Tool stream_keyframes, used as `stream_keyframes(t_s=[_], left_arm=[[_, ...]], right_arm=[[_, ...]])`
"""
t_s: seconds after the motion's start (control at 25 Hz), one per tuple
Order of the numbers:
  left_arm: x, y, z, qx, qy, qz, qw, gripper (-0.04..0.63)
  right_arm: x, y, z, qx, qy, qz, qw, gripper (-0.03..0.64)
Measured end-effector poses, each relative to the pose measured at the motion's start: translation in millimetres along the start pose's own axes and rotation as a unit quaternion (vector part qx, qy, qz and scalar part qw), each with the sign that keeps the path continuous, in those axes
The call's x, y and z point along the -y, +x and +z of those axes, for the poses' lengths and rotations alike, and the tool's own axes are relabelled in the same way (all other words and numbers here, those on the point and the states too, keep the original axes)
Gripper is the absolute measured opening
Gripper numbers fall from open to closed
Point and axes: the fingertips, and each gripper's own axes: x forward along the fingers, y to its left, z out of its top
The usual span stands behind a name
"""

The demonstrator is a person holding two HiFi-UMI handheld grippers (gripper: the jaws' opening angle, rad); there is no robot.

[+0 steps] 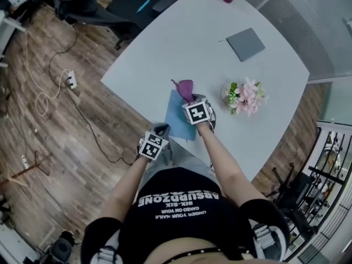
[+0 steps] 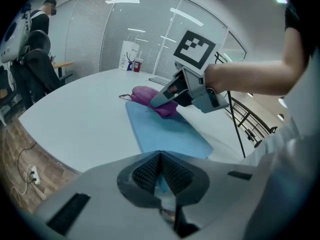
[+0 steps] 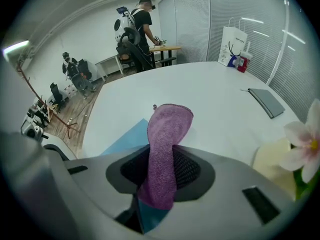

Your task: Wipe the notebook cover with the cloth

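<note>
**Office, white bench (image 1: 181, 34):** a person (image 1: 181, 202) in a black shirt works over a blue notebook (image 1: 177, 120) with a hand-held tool in each fist. The right tongs (image 3: 162, 156) are clamped on a purple cloth (image 3: 168, 129), which sticks out past their tips in a folded tongue. The left tongs (image 2: 160, 156) are closed, pads meeting at the tip, with a sliver of the notebook's blue near edge caught lower down between them.

Only the head view gives the layout. The notebook lies lengthwise away from the person, with its near end at the bench's rim. The left tongs reach in from beyond that rim at the near left corner. Pink and white flowers (image 1: 245, 97) sit near the right tongs on their right, apart from the notebook, and a grey folder (image 1: 246, 43) lies well apart on the far side.

Only the left gripper view shows the right tongs side-on, nosed down with the cloth bunched under them. The cloth sits at the far end of the cover, partly spilling onto the bench beyond.

The right gripper view alone takes in two figures (image 3: 144, 21) standing at a desk across the room. A white paper bag (image 3: 233, 44) stands at the bench's far edge.

Bare bench runs wide ahead of the cloth and to its left, while the flowers hem in the right. Off the far left corner stands an office chair (image 1: 129, 7). A power strip (image 1: 70, 79) lies with loose cable on the wooden floor (image 1: 82, 164).
</note>
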Motion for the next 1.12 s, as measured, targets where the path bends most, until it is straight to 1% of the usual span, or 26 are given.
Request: stream_keyframes(t_s=[0.12,0.48,0.6,0.76,0.88,1.12], left_arm=[[1,1,-1,-0.007,0.012,0.007,0.9999,0.017],[0,-1,0,-0.001,0.003,0.004,1.0,0.017],[0,-1,0,0.002,-0.001,0.007,1.0,0.017],[-1,-1,0,0.004,0.004,0.013,0.9999,0.017],[0,-1,0,0.004,0.004,0.014,0.9999,0.017],[-1,-1,-1,0.008,0.003,0.02,0.9998,0.017]], right_arm=[[-10,3,4,0.001,0.0,0.011,1.0,0.133],[-41,7,8,0.004,-0.002,0.035,0.999,0.133],[-55,8,5,0.006,-0.018,0.049,0.999,0.133],[-76,8,1,0.01,-0.049,0.07,0.996,0.133],[-90,6,-2,0.01,-0.061,0.099,0.993,0.133],[-105,4,-11,-0.006,-0.081,0.133,0.988,0.133]])
